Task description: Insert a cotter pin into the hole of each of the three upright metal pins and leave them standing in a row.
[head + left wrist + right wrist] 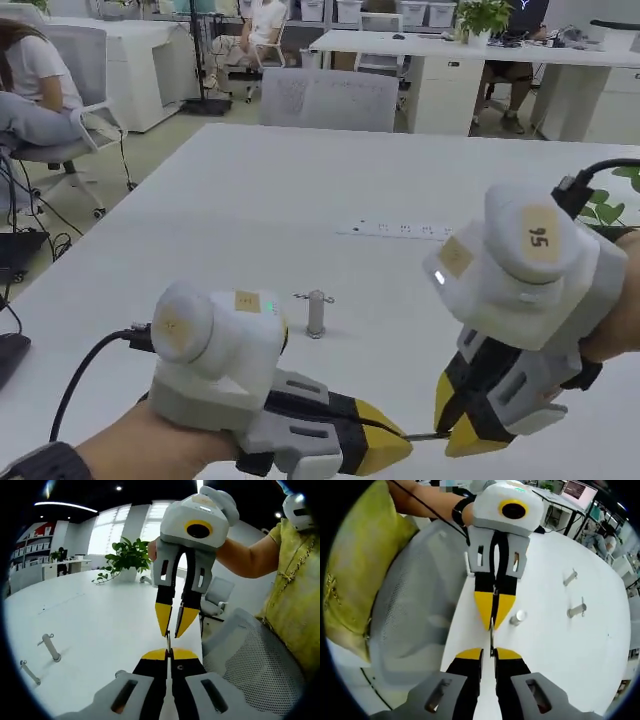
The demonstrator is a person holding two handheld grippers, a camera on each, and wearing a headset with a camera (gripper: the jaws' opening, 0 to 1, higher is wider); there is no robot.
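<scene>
Above workbench, left gripper holds cotter pin between right gripper's jaws.

**Cotter pin bridging two grippers**

I'm watching the left gripper reaching in from the top, its jaws pinching a cotter pin. My right gripper is flanking the other end, grip unclear. On the table, one post is standing bare, and two more are carrying crosspieces.

White-shelled grippers, black jaws tipped yellow
The left gripper trails a black cable; the right gripper carries a tan "15" sticker (black wrist strap just behind it), yellow patterned top beyond.
</scene>
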